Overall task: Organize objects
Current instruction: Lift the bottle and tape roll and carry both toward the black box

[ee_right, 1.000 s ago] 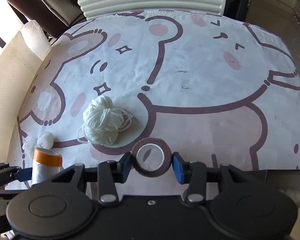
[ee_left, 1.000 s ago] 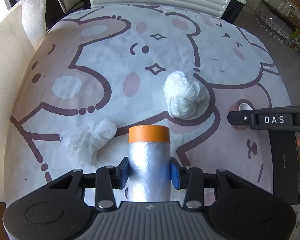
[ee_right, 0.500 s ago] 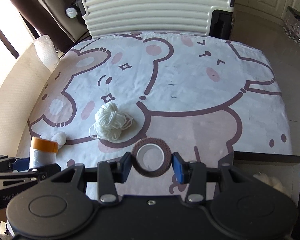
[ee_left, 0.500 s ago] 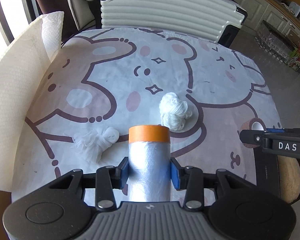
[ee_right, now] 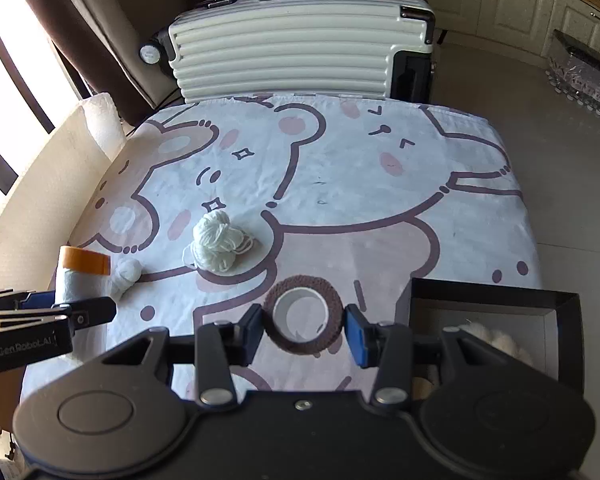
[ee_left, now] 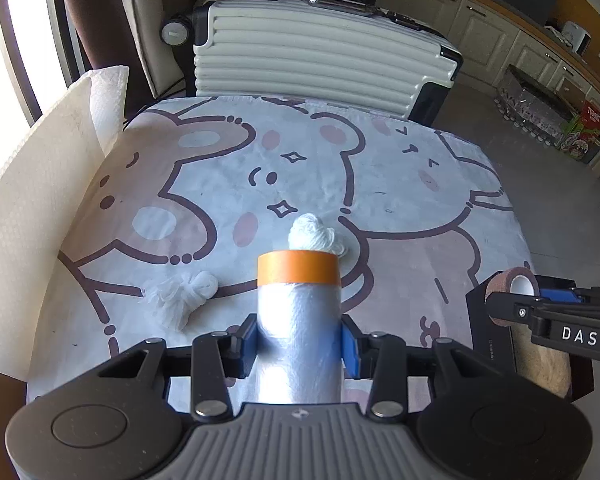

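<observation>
My left gripper is shut on an upright roll of clear film with an orange band, held above the bear-print tablecloth. My right gripper is shut on a brown tape ring, lifted above the cloth beside a black box. White yarn ball lies mid-table, and a white gauze bundle lies left of it. In the right wrist view the film roll and left gripper show at the left edge. The tape ring appears at right in the left wrist view.
A cream ribbed suitcase stands behind the table's far edge. A sheet of white bubble wrap rises along the left side. The black box at the near right holds something pale and fluffy. Tiled floor lies to the right.
Both grippers rose and drew back from the table with their loads; the yarn and gauze look smaller and farther, and the suitcase and black box came into view.
</observation>
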`<state>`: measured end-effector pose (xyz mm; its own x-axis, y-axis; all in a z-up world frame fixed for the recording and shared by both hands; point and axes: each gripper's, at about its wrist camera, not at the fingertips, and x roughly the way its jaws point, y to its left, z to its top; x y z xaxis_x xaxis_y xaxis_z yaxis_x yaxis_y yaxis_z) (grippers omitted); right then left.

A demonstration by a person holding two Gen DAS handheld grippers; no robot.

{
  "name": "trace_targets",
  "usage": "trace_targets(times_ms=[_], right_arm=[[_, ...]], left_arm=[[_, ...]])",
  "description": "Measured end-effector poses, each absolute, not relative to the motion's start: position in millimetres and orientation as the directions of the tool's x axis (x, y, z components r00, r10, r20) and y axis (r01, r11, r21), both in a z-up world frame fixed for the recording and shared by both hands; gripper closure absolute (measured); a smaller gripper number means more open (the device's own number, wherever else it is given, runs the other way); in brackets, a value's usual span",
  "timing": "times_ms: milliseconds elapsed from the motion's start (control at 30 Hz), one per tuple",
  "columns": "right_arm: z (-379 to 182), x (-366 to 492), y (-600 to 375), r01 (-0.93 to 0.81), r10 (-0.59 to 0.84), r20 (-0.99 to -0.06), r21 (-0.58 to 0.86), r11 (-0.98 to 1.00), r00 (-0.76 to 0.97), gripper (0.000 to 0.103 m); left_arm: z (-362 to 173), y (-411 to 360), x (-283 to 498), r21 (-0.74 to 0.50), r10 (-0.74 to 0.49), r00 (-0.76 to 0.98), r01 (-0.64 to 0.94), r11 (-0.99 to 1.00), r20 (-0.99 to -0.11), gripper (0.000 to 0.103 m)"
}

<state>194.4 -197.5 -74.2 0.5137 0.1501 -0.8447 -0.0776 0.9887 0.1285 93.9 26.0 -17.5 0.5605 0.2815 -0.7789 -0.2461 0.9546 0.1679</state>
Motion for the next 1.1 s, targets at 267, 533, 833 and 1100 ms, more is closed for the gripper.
trace_targets(times_ms=[267,533,833,1100], right_arm=[[-55.9,167.2,-209.8,-0.059,0.137,-0.823,0.126,0.99,0.552,0.058],[-42.1,143.2,-218.0,-0.051,0.131,-0.8,0.125,0.991,0.585,0.058],[-29.6,123.9,-222.0,-0.056,0.122,-0.777,0.111,0.992,0.618,0.058],[-22.1,116.9,-222.0,-0.06,0.118,-0.76,0.104,0.993,0.639,0.058]], left_arm=[[-7.2,4.2,77.3,0.2,0.301,0.582,-0.232,0.952,-0.755,0.06],[3.8,-12.3,60.0,0.233,0.326,0.606,-0.229,0.945,-0.726,0.06],[12.2,-26.2,45.9,0.251,0.339,0.628,-0.228,0.941,-0.701,0.06],[16.8,-29.7,40.4,0.25,0.342,0.64,-0.234,0.94,-0.688,0.06]])
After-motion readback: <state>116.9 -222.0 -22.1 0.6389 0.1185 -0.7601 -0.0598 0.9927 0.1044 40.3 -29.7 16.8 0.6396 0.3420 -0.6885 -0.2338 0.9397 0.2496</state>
